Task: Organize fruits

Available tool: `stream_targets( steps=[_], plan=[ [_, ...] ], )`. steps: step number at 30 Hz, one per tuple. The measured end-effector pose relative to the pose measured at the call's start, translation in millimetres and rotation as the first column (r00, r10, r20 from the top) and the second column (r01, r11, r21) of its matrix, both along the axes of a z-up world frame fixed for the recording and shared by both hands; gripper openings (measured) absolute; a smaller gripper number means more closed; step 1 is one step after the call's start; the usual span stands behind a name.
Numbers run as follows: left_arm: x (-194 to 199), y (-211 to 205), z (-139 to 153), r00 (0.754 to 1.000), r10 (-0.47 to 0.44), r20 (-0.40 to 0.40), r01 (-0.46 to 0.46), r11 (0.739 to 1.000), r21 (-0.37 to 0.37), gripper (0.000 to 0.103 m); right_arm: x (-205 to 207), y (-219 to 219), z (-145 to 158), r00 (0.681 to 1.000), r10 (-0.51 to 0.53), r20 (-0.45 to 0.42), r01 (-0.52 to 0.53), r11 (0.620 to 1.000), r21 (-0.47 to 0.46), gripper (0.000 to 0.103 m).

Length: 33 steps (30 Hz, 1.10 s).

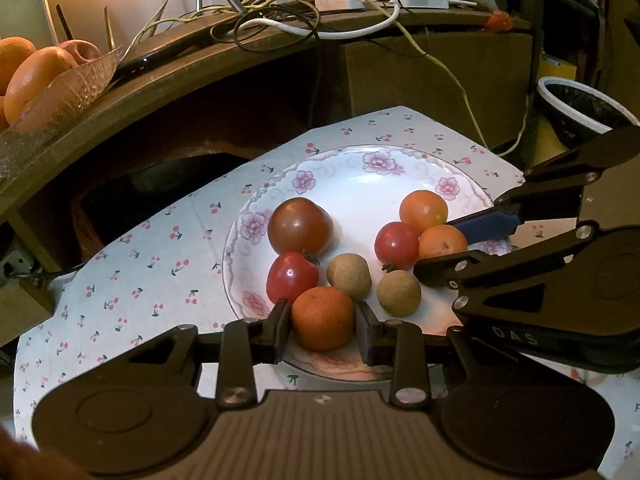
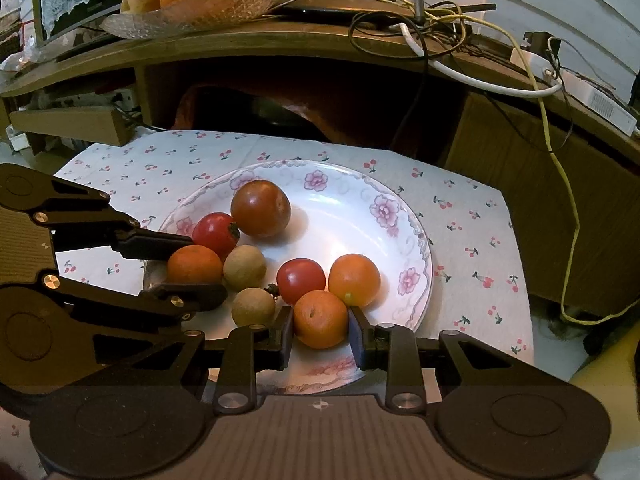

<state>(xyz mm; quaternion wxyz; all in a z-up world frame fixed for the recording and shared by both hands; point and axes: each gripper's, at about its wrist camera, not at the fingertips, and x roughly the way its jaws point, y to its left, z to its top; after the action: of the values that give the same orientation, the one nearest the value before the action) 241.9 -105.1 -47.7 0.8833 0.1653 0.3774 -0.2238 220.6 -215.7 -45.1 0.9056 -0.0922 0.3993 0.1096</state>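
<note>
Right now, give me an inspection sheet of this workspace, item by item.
Surface: cherry-print cloth under a floral plate.
Job's things: on the plate, two small oranges, one large dark tomato, three smaller tomatoes, two brown longan-like fruits.
Clutter: glass fruit bowl with oranges and apples on the shelf.
Grippers: left gripper brackets one orange; right gripper brackets the other orange; contact unclear for both.
Cables: tangled wires on the shelf; yellow cable hanging down.
Surroundings: wooden shelf, white power strip.
</note>
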Motion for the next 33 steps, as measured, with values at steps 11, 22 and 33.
stream_targets(
  steps=[11, 22, 33],
  plan=[
    [0.4, 0.1, 0.2, 1.0, -0.001, 0.001, 0.001, 1.0, 0.001, 0.039, 1.6, 0.3, -1.2, 1.0, -0.002, 0.008, 0.002, 1.0, -0.008, 0.03],
    [1.0, -0.1, 0.0, 1.0, -0.002, 0.006, 0.002, 1.0, 0.005, 0.039, 1.9, 0.9, -1.8, 1.0, -0.001, 0.013, 0.001, 1.0, -0.016, 0.03],
    [1.1, -0.5, -0.3, 1.0, -0.002, 0.006, 0.002, 1.0, 0.005, 0.039, 2.2, 1.3, -2.1, 1.0, -0.001, 0.015, 0.001, 1.0, -0.018, 0.031]
  ],
)
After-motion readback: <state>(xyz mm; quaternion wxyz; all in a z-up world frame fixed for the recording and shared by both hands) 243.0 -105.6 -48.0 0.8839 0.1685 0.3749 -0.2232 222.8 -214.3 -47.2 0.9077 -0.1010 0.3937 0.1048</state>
